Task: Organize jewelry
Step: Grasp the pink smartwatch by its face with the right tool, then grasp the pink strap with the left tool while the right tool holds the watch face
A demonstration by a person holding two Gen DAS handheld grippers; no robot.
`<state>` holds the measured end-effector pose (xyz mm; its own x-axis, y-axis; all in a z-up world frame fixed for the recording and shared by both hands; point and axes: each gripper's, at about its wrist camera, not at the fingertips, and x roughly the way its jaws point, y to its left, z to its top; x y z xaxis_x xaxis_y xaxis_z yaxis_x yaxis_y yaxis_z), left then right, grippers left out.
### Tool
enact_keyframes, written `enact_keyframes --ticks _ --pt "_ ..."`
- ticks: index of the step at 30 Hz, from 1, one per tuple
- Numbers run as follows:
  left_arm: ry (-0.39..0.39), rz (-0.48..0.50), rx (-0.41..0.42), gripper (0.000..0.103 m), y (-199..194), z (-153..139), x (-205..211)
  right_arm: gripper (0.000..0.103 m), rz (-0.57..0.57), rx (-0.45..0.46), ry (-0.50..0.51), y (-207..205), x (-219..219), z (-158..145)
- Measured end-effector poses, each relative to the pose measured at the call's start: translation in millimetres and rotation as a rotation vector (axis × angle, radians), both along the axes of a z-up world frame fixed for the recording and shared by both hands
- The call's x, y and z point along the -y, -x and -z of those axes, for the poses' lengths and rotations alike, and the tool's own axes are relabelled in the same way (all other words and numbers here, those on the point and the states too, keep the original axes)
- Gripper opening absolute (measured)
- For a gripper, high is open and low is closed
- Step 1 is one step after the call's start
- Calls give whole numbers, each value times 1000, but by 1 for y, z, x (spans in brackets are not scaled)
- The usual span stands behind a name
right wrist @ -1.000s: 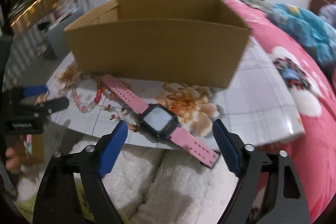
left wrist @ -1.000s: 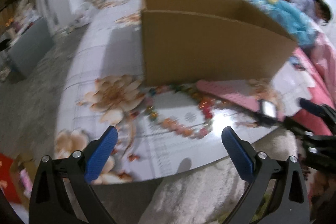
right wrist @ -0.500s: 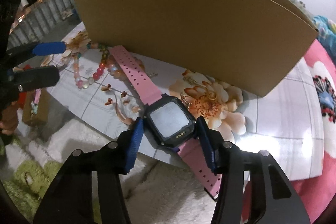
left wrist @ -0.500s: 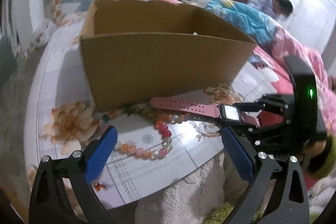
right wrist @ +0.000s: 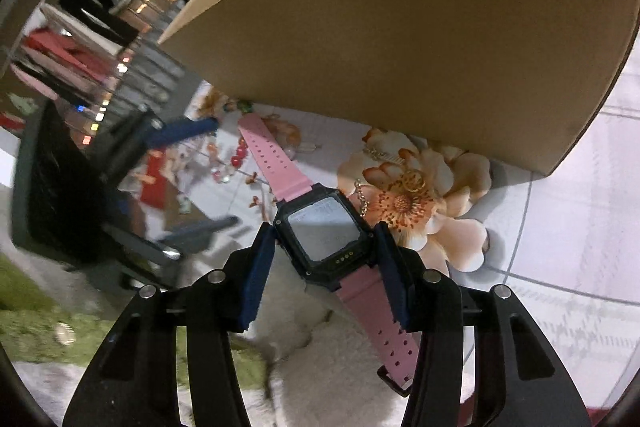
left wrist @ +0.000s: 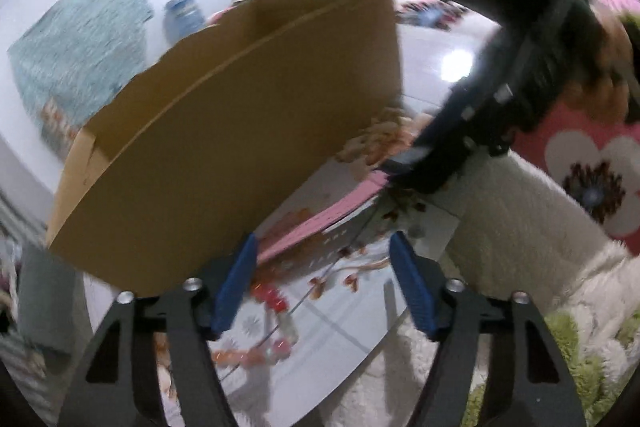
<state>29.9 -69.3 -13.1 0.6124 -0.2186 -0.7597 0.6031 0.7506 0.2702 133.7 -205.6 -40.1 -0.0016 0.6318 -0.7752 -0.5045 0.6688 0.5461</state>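
Right gripper (right wrist: 326, 267) clenched the watch (right wrist: 320, 233) by its stiff case at the surface's (right wrist: 560, 227) six o'clock edge; floppy strap trailed. Left gripper's (left wrist: 320, 283) fingers, closing, held nothing.

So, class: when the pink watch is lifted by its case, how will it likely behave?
The watch case looks rigid, so the right gripper's fingers should hold it firmly. Its long pink straps look flexible and will probably droop. It seems light; the smooth screen might scratch.
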Motion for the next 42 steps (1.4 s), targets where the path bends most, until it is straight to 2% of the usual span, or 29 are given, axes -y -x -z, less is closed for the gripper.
enact_keyframes --ticks 4,9,11,13,17,21,24,26,28,29,30,36,39,42 --pt "-64 51 4 52 -8 10 20 48 -16 -75 -60 -8 15 -1" --pt "-82 60 -12 37 -20 17 26 48 -22 -123 -121 -13 21 0" --pt "-75 51 -23 19 -26 17 29 48 -12 -129 -141 -11 23 3" --pt "-47 31 -55 12 -35 17 26 48 -7 -111 -143 -8 26 3" --pt "30 10 -137 10 -51 14 17 54 6 -12 -100 7 30 -8" --pt "59 3 -172 10 -62 12 11 54 25 92 -27 26 31 -16" --pt "65 3 -178 9 -64 14 10 54 55 196 65 40 32 -22" --pt "66 3 -177 9 -66 14 8 49 71 244 112 47 32 -23" --pt "72 0 -178 8 -64 14 9 33 79 296 167 55 34 -25" --pt "74 -2 -177 6 -60 15 12 18 80 316 199 58 32 -25" --pt "76 -5 -170 5 -54 14 10 11 82 330 221 62 31 -24" --pt "119 -2 -124 3 -48 -4 5 7 159 398 209 68 48 -47" --pt "149 -1 -94 3 -43 -23 0 7 195 410 170 68 59 -65" --pt "186 -1 -52 3 -35 -45 -7 7 215 435 139 71 52 -79"
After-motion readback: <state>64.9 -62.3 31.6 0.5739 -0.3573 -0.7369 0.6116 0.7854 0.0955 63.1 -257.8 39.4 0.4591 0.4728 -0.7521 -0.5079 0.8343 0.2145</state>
